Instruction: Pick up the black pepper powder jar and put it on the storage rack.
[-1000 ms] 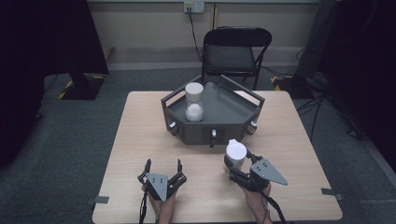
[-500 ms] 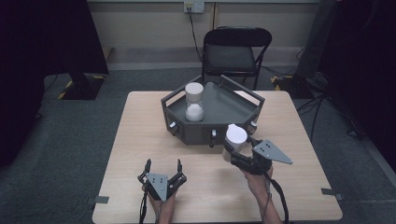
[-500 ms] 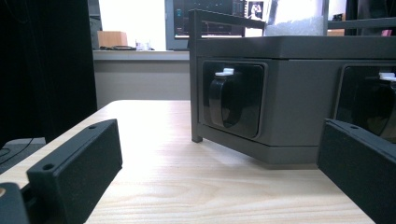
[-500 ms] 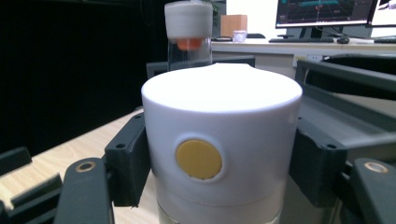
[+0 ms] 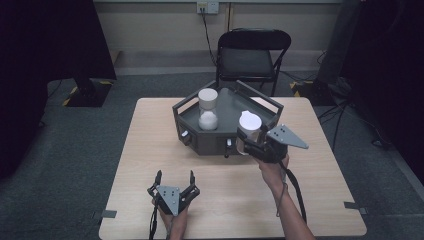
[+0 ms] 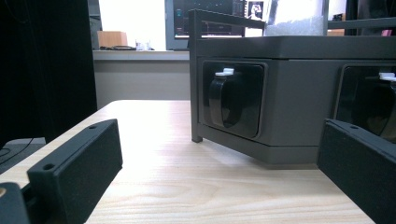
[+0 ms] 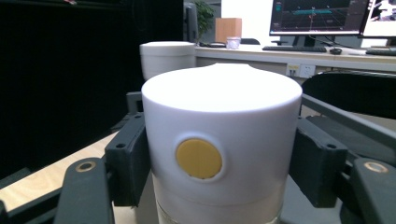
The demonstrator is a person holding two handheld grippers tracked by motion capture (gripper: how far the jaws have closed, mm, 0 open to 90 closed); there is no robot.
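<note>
Table (image 5: 150, 165): light wood, carrying a dark grey hexagonal tray (image 5: 210, 142) at its twelve o'clock side. One white canister (image 5: 208, 109) stands inside the tray toward ten o'clock.

Right gripper (image 5: 250, 142): a second ago it sat low over the table at about five o'clock of the tray. It has since risen and travelled toward twelve o'clock, and now hangs at the tray's four o'clock rim. Its jaws are clamped on a white jar (image 5: 249, 125); the right gripper view shows both black pads pressed against the jar's (image 7: 219, 140) sides, with a yellow disc (image 7: 198, 158) facing the camera. The jar is upright, clear of the table and overlapping the tray's near wall.

Left gripper (image 5: 173, 186): unmoved at the table's six o'clock edge, jaws spread, nothing between them.

Assessment: the jar is in transit to the tray. Placement beside the standing canister appears to be the step in hand; release is not yet done.
</note>
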